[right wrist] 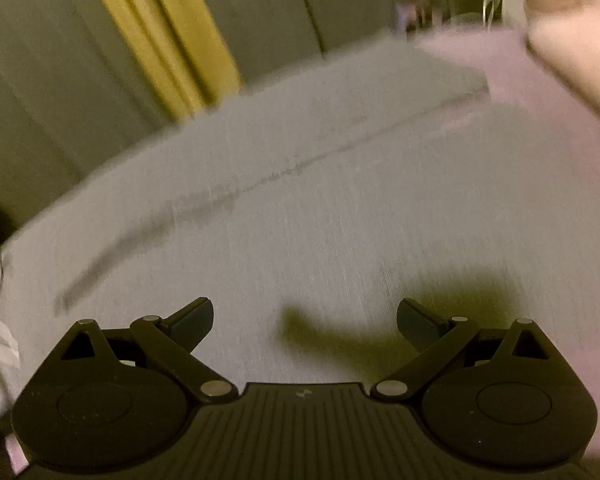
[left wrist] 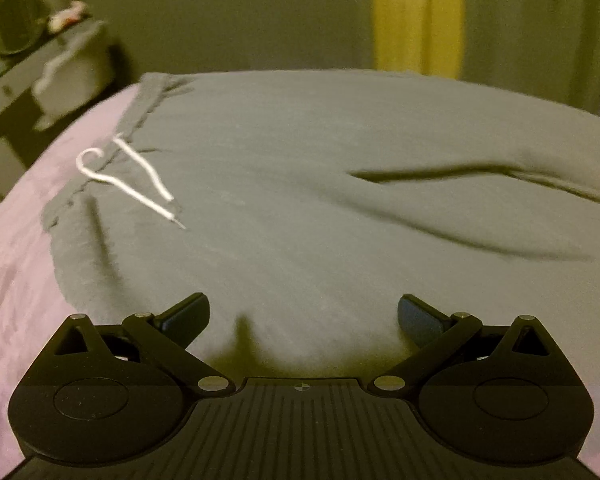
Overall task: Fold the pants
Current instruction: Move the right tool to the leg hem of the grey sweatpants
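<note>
Your left gripper [left wrist: 303,318] hangs just above the grey pants [left wrist: 300,184], its two fingers spread wide with nothing between them but cloth lying flat below. The pants are spread out across the pink bed sheet [left wrist: 16,248], and from the left wrist you see the waistband at the left side, where the white drawstring [left wrist: 136,184] lies loose on the fabric in a loop with its two ends trailing toward you. A long dark crease runs across the right half of the pants there. Your right gripper [right wrist: 305,322] is likewise wide open and holds nothing; it hovers over a smooth stretch of the pants [right wrist: 300,208], and its shadow falls on the cloth just ahead of the right finger. In that view a seam line runs diagonally across the fabric, and the pink sheet [right wrist: 540,92] shows past the far edge at the upper right. Both views are blurred. Behind the bed hangs a yellow curtain [left wrist: 416,16]. At the far left, a dresser [left wrist: 40,76] stands beside the bed with a round dark object on top; you cannot tell what it is.
</note>
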Available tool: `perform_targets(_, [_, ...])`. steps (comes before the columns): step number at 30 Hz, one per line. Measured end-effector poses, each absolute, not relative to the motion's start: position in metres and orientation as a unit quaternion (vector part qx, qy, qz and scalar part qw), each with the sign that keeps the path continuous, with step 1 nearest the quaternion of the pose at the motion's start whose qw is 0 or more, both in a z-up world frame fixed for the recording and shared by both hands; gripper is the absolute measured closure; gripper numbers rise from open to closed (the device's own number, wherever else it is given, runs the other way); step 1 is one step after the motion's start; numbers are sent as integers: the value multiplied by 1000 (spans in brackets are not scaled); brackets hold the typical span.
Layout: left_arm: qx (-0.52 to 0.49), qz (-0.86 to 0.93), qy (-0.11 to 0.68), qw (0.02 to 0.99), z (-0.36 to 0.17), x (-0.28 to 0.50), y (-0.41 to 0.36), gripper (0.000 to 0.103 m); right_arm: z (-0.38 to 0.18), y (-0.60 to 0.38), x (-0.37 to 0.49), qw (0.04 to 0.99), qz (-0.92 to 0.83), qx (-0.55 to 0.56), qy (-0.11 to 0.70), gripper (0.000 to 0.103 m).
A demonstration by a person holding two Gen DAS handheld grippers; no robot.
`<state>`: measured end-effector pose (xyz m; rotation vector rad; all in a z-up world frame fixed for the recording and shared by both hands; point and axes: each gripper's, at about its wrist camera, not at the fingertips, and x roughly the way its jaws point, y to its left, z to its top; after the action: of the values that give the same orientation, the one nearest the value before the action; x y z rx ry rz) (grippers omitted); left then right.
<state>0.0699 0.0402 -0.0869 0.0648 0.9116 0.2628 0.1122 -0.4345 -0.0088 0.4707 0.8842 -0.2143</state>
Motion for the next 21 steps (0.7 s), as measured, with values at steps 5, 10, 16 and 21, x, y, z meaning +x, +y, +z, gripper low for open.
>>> perform_targets(5, [23, 170, 422, 890, -109, 78, 58, 0, -20, -432, 216, 875, -93, 231, 414, 5])
perform_targets(10, [15, 177, 405, 897, -118, 86, 58, 0, -42, -433, 319, 854, -120, 268, 429, 6])
perform_targets(16, [-3, 170, 401, 900, -128, 93, 59, 0, -69, -427, 417, 844, -158, 262, 441, 22])
perform_targets(21, [-2, 168, 396, 903, -134, 96, 59, 0, -93, -420, 458, 827, -206, 247, 460, 40])
